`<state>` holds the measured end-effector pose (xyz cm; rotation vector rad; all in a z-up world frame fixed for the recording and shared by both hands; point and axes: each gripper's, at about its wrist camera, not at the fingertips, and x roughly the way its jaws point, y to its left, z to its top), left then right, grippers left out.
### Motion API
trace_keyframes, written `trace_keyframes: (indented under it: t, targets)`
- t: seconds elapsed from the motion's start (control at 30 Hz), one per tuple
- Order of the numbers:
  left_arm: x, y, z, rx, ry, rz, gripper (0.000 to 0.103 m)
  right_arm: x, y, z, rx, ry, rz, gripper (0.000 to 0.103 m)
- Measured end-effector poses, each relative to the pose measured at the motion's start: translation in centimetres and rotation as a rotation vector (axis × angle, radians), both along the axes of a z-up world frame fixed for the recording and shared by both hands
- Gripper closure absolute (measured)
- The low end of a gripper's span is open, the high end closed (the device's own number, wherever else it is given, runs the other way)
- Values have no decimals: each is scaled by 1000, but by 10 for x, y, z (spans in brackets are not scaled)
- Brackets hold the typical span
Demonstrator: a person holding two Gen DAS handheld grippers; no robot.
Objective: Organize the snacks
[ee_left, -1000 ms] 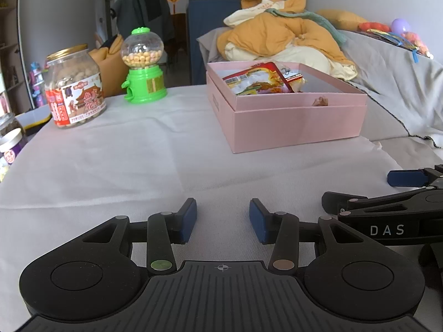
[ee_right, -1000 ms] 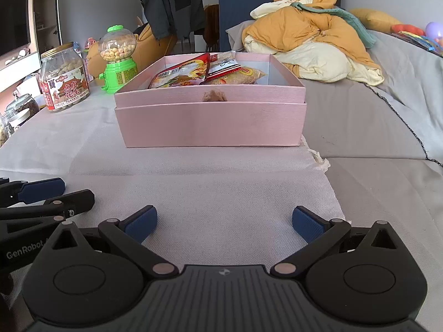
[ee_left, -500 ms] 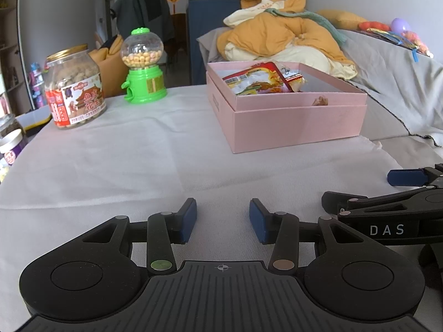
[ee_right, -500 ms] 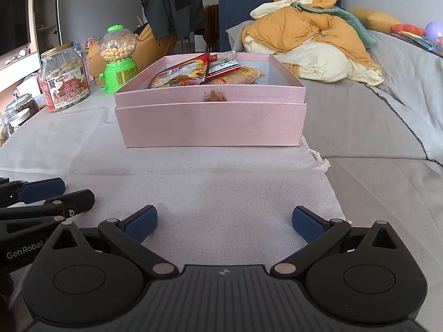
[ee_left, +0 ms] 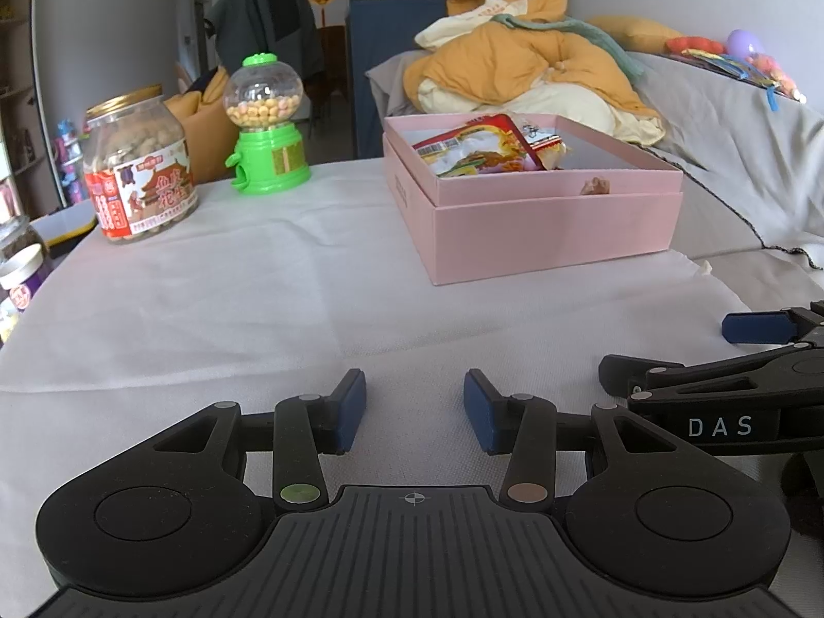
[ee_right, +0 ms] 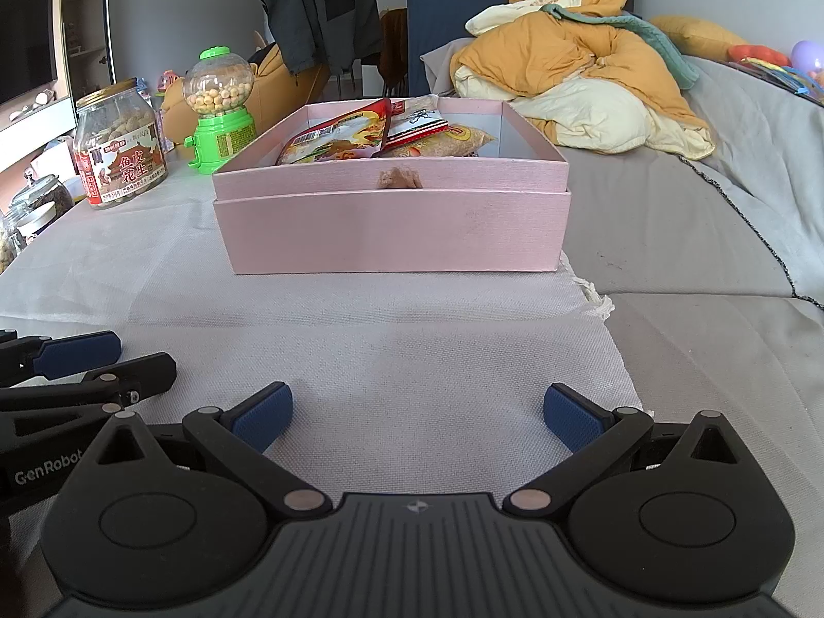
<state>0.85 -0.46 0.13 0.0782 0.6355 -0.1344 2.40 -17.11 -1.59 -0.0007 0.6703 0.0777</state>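
Snack packets, glossy red and yellow foil pouches, lay stacked inside the shallow pink cardboard box at twelve o'clock on the white cloth-covered table. Nothing had shifted over the previous second: the left gripper stood partly spread and the right gripper wide apart, both empty, suggesting the sorting was finished or paused. A peanut jar and green candy dispenser stood at ten o'clock.

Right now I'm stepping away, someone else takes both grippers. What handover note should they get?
Left gripper: open, empty, low over the white cloth.
Right gripper: open wider, empty, beside it.
Pink box: lidless, snack packets already inside.
Peanut jar and green candy dispenser: standing on the cloth left of the box.
Left: possibly those two, if they belong with the snacks.
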Motion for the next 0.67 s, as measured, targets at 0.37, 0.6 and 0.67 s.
trace_keyframes:
  t: [0.37, 0.6, 0.67]
  targets:
    - [0, 2, 0, -6, 1, -1, 55, 0, -1, 0, 0, 0, 0, 0]
    - [1, 2, 0, -3, 0, -2, 55, 0, -1, 0, 0, 0, -1, 0]
    - [0, 2, 0, -13, 0, -2, 55, 0, 0, 0, -1, 0, -1, 0]
